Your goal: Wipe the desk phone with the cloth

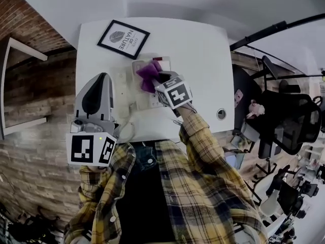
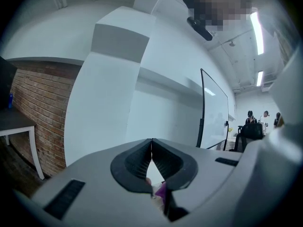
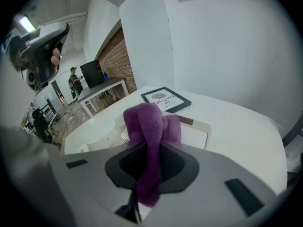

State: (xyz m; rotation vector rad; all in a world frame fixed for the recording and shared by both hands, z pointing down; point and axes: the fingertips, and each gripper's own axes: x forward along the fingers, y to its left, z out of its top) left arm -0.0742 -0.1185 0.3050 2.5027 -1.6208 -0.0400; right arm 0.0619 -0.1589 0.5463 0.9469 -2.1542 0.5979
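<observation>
The white desk phone point(image 1: 133, 88) sits in the middle of the white desk point(image 1: 203, 55). My right gripper point(image 1: 156, 83) is shut on a purple cloth point(image 1: 148, 74), and the cloth's bunched end rests over the phone's upper part. In the right gripper view the cloth point(image 3: 151, 126) runs down between the jaws of that gripper point(image 3: 150, 148), with the phone point(image 3: 201, 132) just beyond. My left gripper point(image 1: 100, 80) is raised at the desk's left edge, clear of the phone. In its own view, this gripper point(image 2: 151, 143) has its tips touching with nothing between them and points up at the wall.
A black-framed picture point(image 1: 123, 38) lies flat at the desk's far left, also in the right gripper view point(image 3: 165, 98). A round cable grommet point(image 1: 221, 114) is at the desk's near right. Office chairs point(image 1: 284, 126) stand to the right, a brick wall and white side table point(image 1: 20, 85) to the left.
</observation>
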